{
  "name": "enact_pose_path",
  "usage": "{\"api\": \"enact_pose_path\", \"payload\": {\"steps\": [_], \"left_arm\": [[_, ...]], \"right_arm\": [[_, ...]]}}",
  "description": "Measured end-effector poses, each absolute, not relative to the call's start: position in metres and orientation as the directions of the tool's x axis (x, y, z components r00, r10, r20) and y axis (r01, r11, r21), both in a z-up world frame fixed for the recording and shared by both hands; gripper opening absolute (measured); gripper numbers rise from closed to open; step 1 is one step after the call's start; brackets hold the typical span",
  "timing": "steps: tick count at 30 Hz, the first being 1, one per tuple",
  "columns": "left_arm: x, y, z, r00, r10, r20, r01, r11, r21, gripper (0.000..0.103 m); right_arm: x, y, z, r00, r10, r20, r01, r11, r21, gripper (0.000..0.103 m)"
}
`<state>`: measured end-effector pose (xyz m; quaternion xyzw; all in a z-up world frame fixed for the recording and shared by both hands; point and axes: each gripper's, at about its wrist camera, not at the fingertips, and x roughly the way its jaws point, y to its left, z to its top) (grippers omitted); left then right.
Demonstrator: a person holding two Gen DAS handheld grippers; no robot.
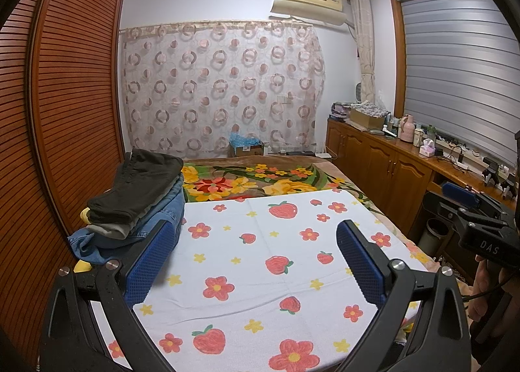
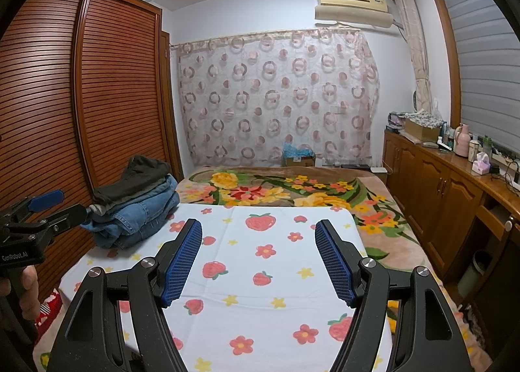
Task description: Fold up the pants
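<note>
The left gripper [image 1: 256,261], black with blue ribbed pads, is held with its jaws spread wide and nothing between them, above a white cloth printed with strawberries and flowers [image 1: 260,242]. The right gripper [image 2: 258,261], of the same build, is likewise held wide and empty over the same cloth. Each gripper is seen at the edge of the other's view, gripped by a hand [image 2: 27,281]. The cloth is spread over a bed covered with a brown floral blanket [image 2: 292,190]. A stack of folded pants [image 1: 139,206], dark olive on top with blue denim beneath, is set at the cloth's far left corner, beside a brown slatted wooden wardrobe [image 1: 65,95]. Behind the bed a sheer curtain patterned with circles [image 1: 221,86] is hung. Along the right wall a wooden cabinet [image 1: 383,164] is loaded with bottles and boxes.
</note>
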<state>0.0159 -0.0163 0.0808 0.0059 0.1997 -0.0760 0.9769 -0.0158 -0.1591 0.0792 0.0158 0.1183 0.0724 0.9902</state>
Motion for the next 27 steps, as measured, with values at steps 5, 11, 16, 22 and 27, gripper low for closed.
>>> {"api": "enact_pose_path", "payload": {"steps": [5,11,16,22,27], "left_arm": [[0.0159,-0.0163,0.0807,0.909,-0.144,-0.391,0.149,0.989,-0.019,0.1],[0.0158,-0.0159,0.0802,0.909,-0.144,-0.39,0.149,0.989,-0.018,0.1],[0.0158,-0.0161,0.0804,0.909,-0.145,-0.39,0.15,0.989,-0.018,0.1],[0.0158,-0.0162,0.0802,0.909,-0.146,-0.389,0.15,0.988,-0.019,0.1],[0.0157,-0.0162,0.0798,0.91,-0.145,-0.389,0.15,0.989,-0.019,0.1]], "right_arm": [[-0.0163,-0.159,0.0786,0.962,0.147,-0.231,-0.14,0.989,0.048,0.074],[-0.0161,-0.1589,0.0784,0.962,0.147,-0.231,-0.14,0.989,0.048,0.074],[-0.018,-0.1607,0.0786,0.961,0.148,-0.232,-0.141,0.989,0.049,0.074],[-0.0193,-0.1605,0.0792,0.962,0.149,-0.229,-0.142,0.989,0.048,0.074],[-0.0194,-0.1604,0.0785,0.962,0.149,-0.229,-0.142,0.989,0.048,0.074]]}}
